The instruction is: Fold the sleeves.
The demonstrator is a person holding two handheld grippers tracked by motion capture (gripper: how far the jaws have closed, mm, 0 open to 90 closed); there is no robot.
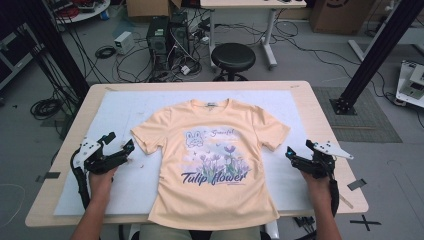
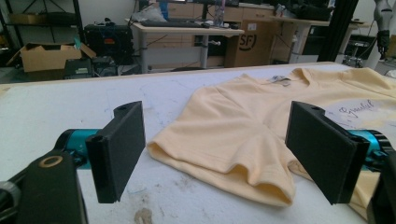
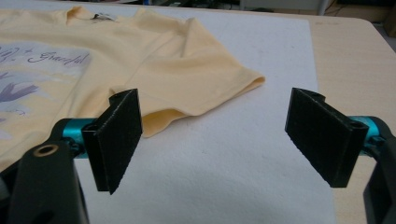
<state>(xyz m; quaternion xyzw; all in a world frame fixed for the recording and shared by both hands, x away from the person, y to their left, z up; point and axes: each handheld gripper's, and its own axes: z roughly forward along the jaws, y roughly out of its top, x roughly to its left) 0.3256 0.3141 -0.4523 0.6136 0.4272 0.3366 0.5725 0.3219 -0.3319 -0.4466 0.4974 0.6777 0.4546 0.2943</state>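
A peach T-shirt (image 1: 215, 155) with a "Tulip flower" print lies flat, front up, on a white mat (image 1: 120, 107), collar toward the far edge. My left gripper (image 1: 119, 142) stands open just left of the shirt's left sleeve (image 1: 150, 135). In the left gripper view that sleeve (image 2: 233, 149) lies ahead between the wide-apart jaws of the left gripper (image 2: 215, 144), untouched. My right gripper (image 1: 300, 148) is open beside the right sleeve (image 1: 272, 132). In the right gripper view the right gripper (image 3: 212, 135) holds nothing, with the right sleeve (image 3: 205, 79) ahead and to the left.
The mat covers most of a wooden table (image 1: 325, 125). Beyond the far edge stand a black stool (image 1: 232, 56), computer towers (image 1: 167, 35) with tangled cables, and a black frame post (image 1: 372, 55). Bare mat lies on both sides of the shirt.
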